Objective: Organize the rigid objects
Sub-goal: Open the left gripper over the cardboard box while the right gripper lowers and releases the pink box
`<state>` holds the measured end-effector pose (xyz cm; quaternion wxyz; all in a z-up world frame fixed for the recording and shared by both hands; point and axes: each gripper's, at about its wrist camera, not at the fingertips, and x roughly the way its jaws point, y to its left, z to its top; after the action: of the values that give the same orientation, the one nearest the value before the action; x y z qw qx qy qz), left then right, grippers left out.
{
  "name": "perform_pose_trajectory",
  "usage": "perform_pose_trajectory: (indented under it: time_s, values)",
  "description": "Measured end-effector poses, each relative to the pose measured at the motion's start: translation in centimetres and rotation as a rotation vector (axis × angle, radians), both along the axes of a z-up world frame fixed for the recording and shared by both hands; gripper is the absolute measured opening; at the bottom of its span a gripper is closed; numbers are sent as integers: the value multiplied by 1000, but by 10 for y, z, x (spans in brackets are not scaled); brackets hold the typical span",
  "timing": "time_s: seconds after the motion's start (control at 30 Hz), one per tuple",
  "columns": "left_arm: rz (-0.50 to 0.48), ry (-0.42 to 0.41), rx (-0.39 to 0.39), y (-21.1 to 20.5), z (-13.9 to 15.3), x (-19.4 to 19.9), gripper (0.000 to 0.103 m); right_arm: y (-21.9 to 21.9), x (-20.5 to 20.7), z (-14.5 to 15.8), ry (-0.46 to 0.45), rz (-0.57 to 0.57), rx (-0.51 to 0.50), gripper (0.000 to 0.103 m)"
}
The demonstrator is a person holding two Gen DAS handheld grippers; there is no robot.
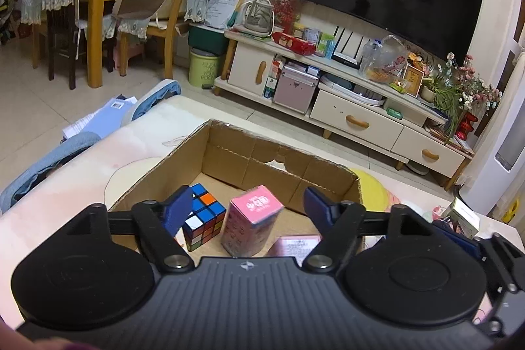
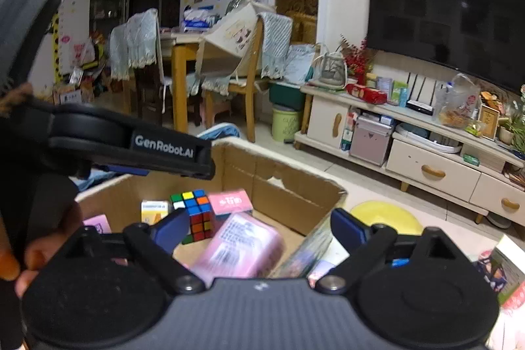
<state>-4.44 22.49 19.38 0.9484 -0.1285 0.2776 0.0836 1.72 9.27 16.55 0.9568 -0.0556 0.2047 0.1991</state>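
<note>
Pink box (image 1: 251, 220) stands upright in the carton (image 1: 229, 150), right of the cube (image 1: 203, 217), straight ahead between the open left gripper (image 1: 247, 207) fingers. Right gripper (image 2: 259, 227) open, empty, over the carton's near right.

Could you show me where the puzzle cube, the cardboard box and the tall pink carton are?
Puzzle cube (image 1: 204, 216): left wrist view, on its front corner.
Cardboard box (image 1: 279, 166): left wrist view, on its far inside wall.
Tall pink carton (image 1: 251, 220): left wrist view, on its upper front side.
</note>
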Motion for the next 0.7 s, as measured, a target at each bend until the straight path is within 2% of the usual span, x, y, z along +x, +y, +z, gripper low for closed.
perform_pose_trajectory:
  time_s: [0.03, 0.23, 0.37, 0.7]
  values:
    - [-1, -1, 1, -2, 0, 1, 98, -5, -3, 1, -2, -10, 12, 93]
    - [-17, -6, 15, -3, -3, 2, 101, -29, -18, -2, 4, -73, 56, 94]
    - [-28, -4, 28, -3, -4, 3, 102, -44, -25, -10, 28, -114, 70, 100]
    - [-74, 4, 54, -6, -5, 3, 103, -67, -35, -25, 60, -164, 78, 100]
